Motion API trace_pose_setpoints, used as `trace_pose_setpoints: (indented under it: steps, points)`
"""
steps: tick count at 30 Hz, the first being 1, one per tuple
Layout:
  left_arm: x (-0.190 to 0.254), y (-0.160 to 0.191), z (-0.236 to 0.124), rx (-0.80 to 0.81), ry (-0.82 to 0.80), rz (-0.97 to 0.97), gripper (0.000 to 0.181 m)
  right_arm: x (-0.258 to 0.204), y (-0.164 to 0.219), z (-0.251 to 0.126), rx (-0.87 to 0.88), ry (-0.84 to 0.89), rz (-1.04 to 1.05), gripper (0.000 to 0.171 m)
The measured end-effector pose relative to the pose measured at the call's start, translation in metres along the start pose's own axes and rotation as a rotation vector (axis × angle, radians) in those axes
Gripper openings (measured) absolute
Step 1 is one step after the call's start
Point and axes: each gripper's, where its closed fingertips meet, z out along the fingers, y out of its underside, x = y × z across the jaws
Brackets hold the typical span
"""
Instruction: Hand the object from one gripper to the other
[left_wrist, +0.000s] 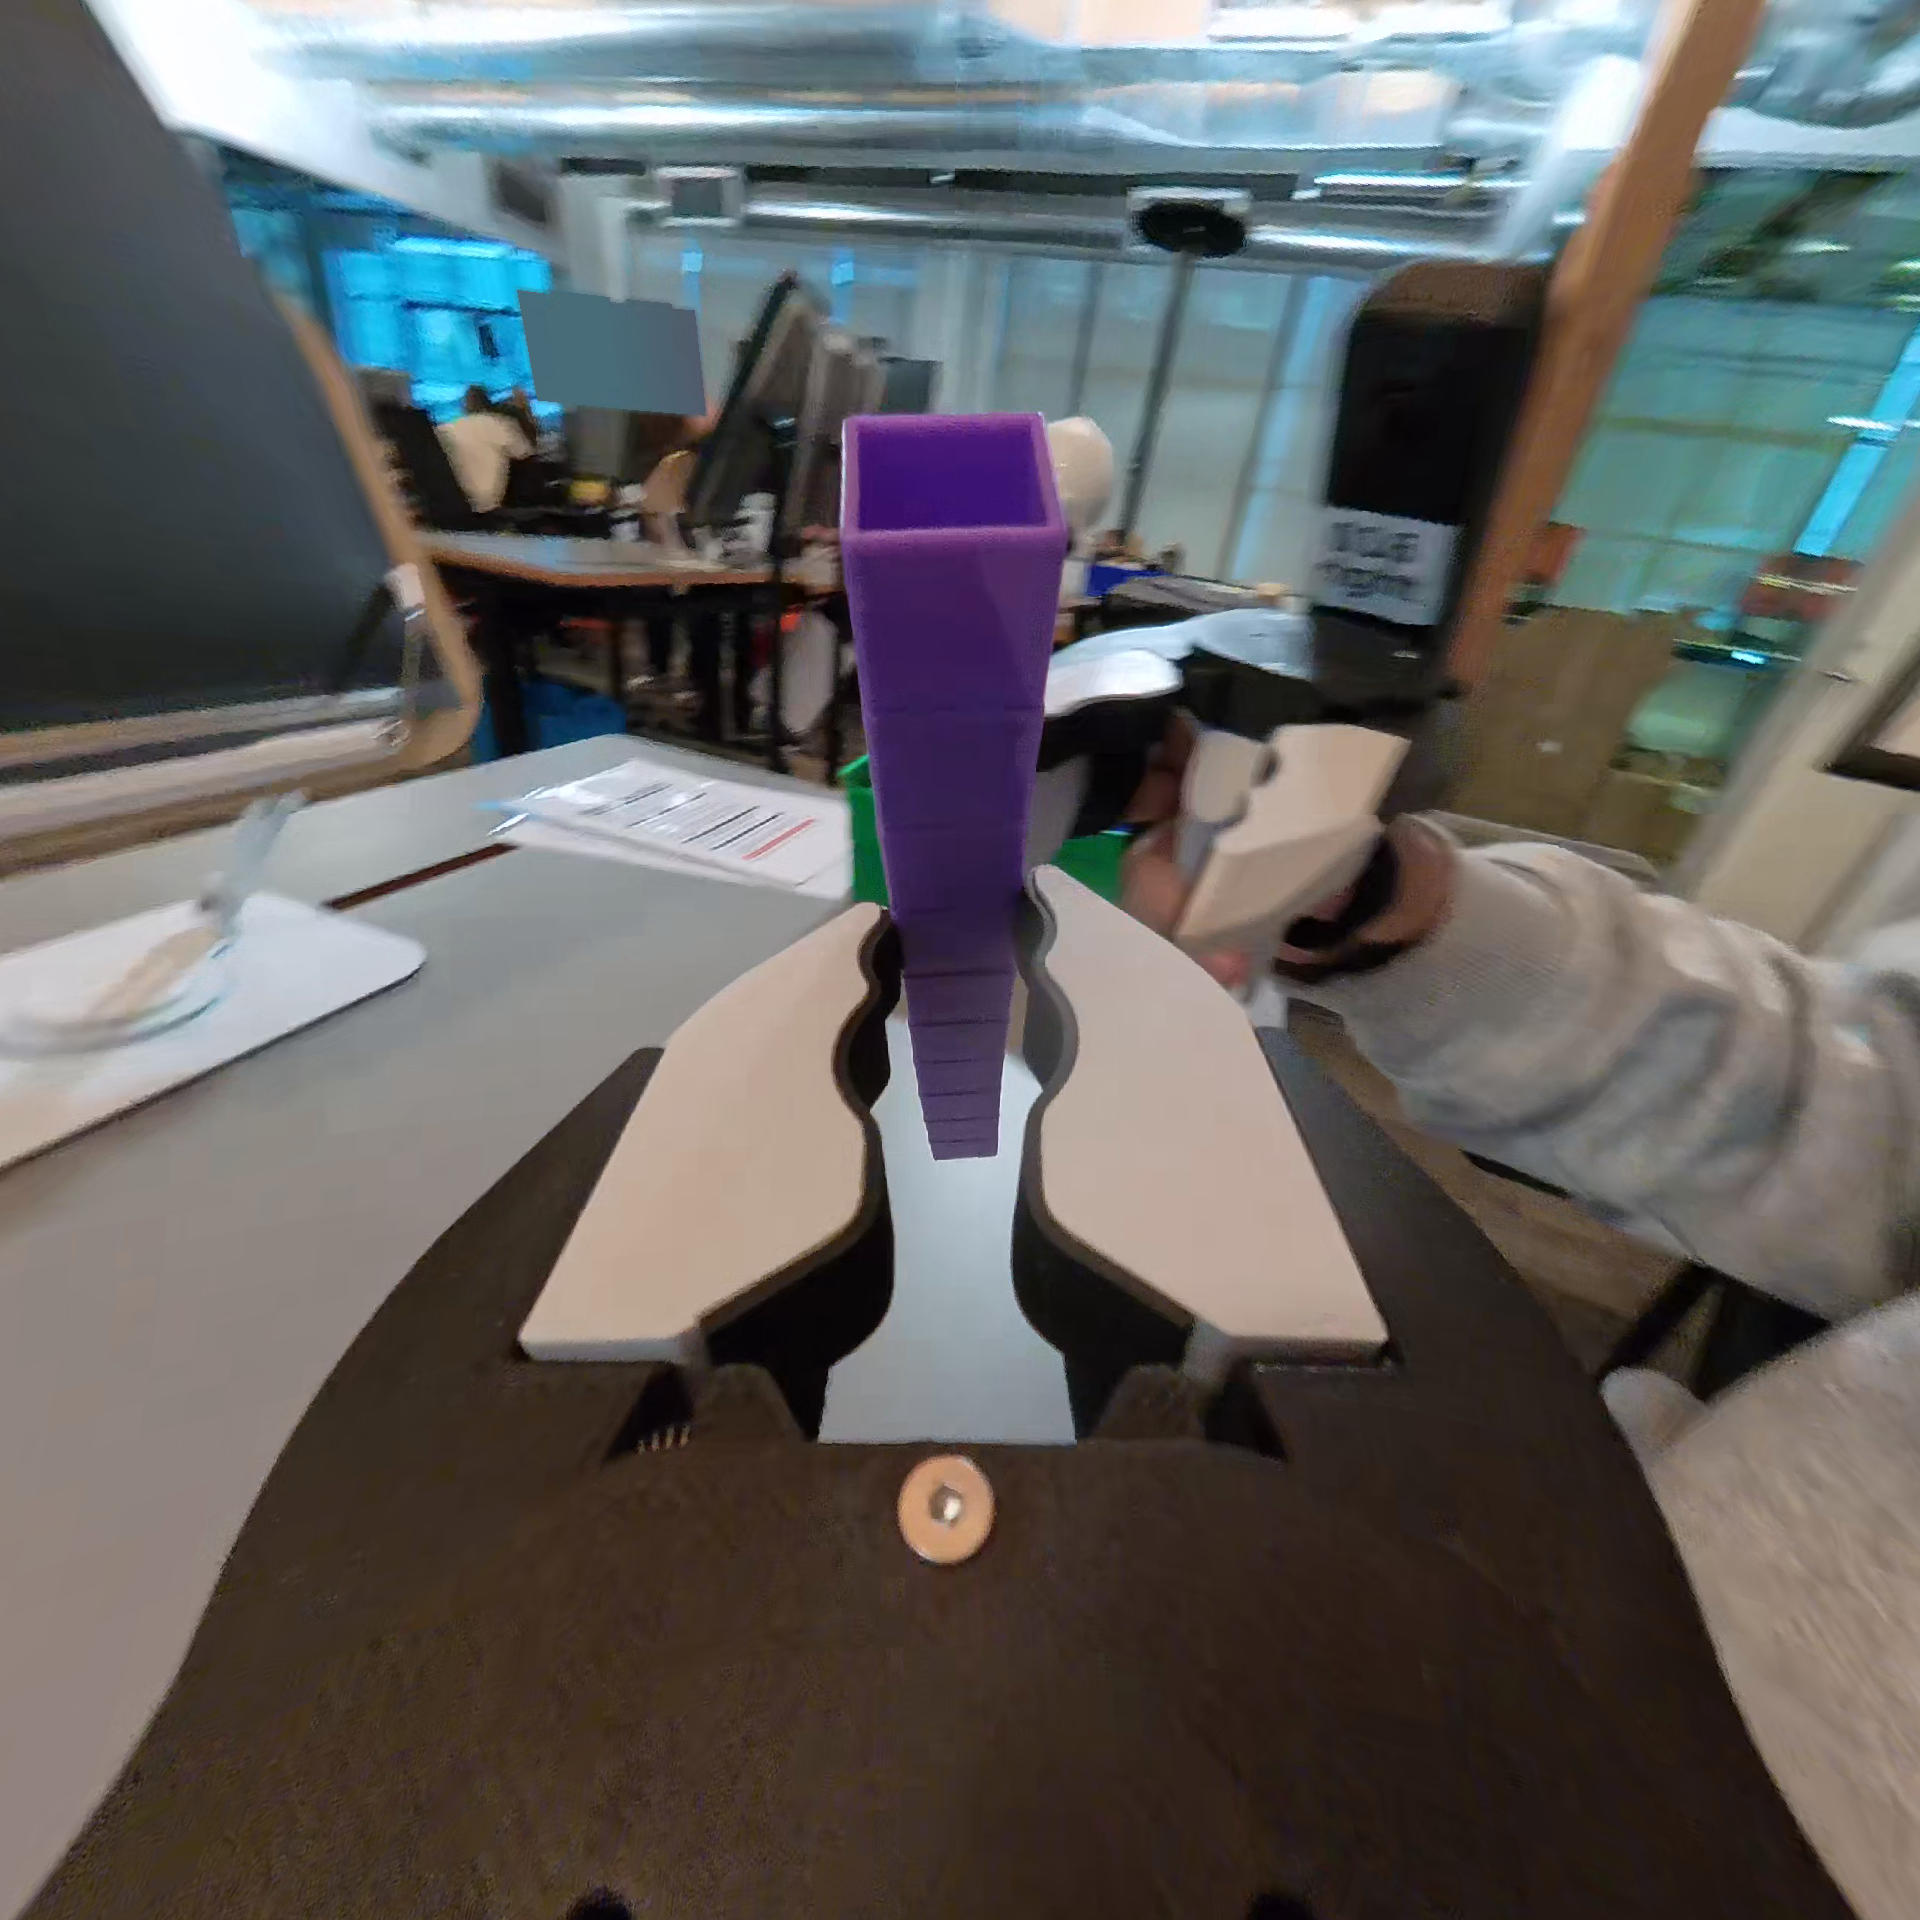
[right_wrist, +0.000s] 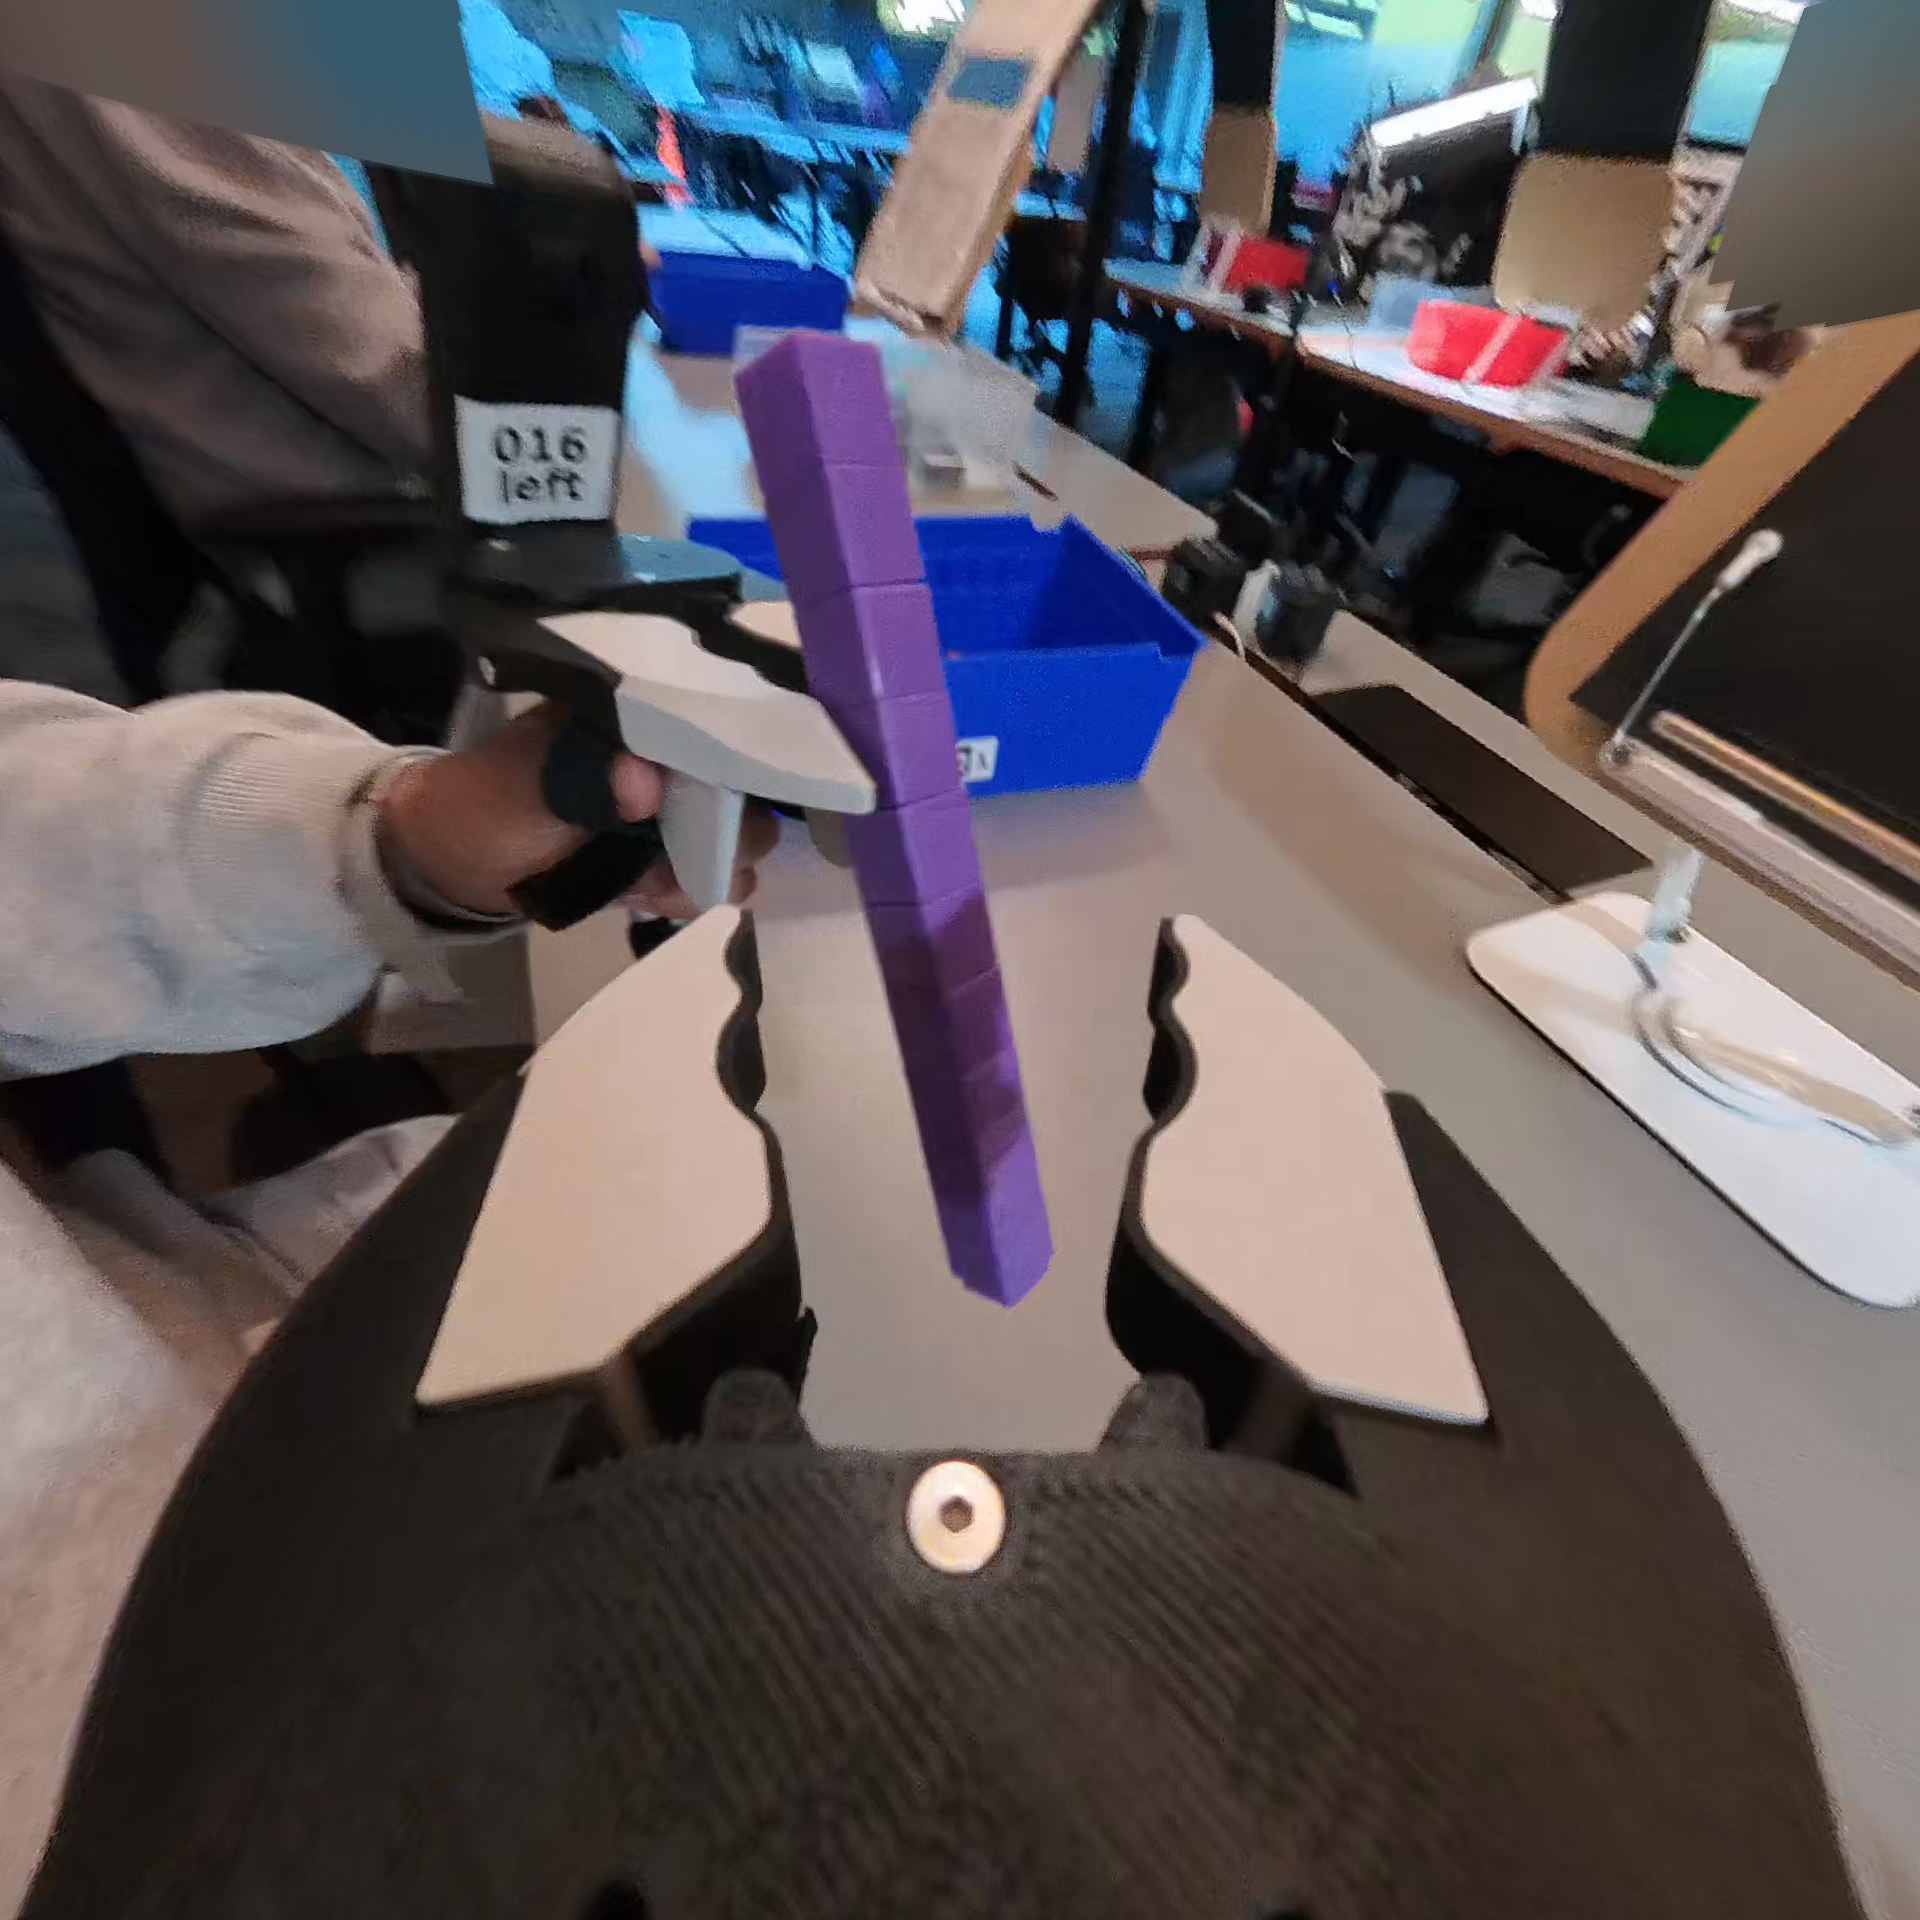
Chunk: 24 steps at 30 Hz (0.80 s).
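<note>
A long purple hollow square tube (left_wrist: 951, 675), marked in segments, stands upright above the grey table. My left gripper (left_wrist: 956, 909) is shut on it a little below its middle, with the open top end high and the lower end between my fingers. In the right wrist view the tube (right_wrist: 862, 582) leans slightly, and the left gripper (right_wrist: 842, 738) clamps it from the left. My right gripper (right_wrist: 956, 935) is open. Its fingers stand on either side of the tube's lower part without touching it. The right gripper (left_wrist: 1247, 821) also shows in the left wrist view, just right of the tube.
A blue bin (right_wrist: 1060, 665) sits on the table behind the tube. A monitor on a white stand base (right_wrist: 1662, 1091) stands to the right, and the base also shows in the left wrist view (left_wrist: 208, 987). Papers (left_wrist: 686, 821) lie farther back. The person's grey sleeve (left_wrist: 1558, 1039) crosses at the right.
</note>
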Motion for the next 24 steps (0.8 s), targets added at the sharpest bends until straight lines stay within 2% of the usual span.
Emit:
trace_pose_setpoints:
  steps: [1, 3, 5, 8, 13, 14, 16, 19, 20, 23, 24]
  points:
    - [0.011, -0.004, -0.002, 0.01, 0.071, 0.028, 0.023, 0.0, -0.002, -0.004, 0.022, -0.032, 0.001, 0.073]
    - [0.041, -0.008, -0.007, 0.001, 0.263, 0.082, 0.022, -0.006, -0.001, -0.01, 0.034, -0.111, -0.008, 0.073]
    - [0.058, -0.006, -0.011, -0.044, 0.365, 0.125, 0.023, -0.017, 0.002, -0.014, 0.038, -0.202, -0.007, 0.071]
    - [0.066, 0.002, -0.013, -0.116, 0.416, 0.154, 0.023, -0.041, 0.001, -0.016, 0.074, -0.379, 0.056, 0.064]
    - [0.069, 0.007, -0.015, -0.144, 0.458, 0.11, 0.023, -0.068, 0.019, -0.005, 0.019, -0.515, 0.067, 0.057]
    - [0.068, 0.01, -0.014, -0.165, 0.456, 0.113, 0.023, -0.072, 0.023, -0.002, 0.003, -0.524, 0.055, 0.053]
    - [0.067, 0.019, -0.012, -0.212, 0.439, 0.138, 0.023, -0.076, 0.027, 0.003, 0.007, -0.511, -0.007, 0.024]
    - [0.063, 0.016, -0.009, -0.18, 0.392, 0.165, 0.023, -0.072, 0.029, 0.009, 0.025, -0.457, -0.041, 0.023]
    - [0.06, 0.013, -0.006, -0.153, 0.359, 0.168, 0.025, -0.07, 0.028, 0.009, 0.03, -0.454, -0.021, 0.023]
    - [0.05, 0.007, 0.0, -0.105, 0.27, 0.161, 0.063, -0.055, 0.022, 0.006, 0.071, -0.407, 0.035, 0.023]
    - [0.046, 0.007, 0.001, -0.104, 0.25, 0.153, 0.07, -0.047, 0.019, 0.003, 0.079, -0.38, 0.056, 0.023]
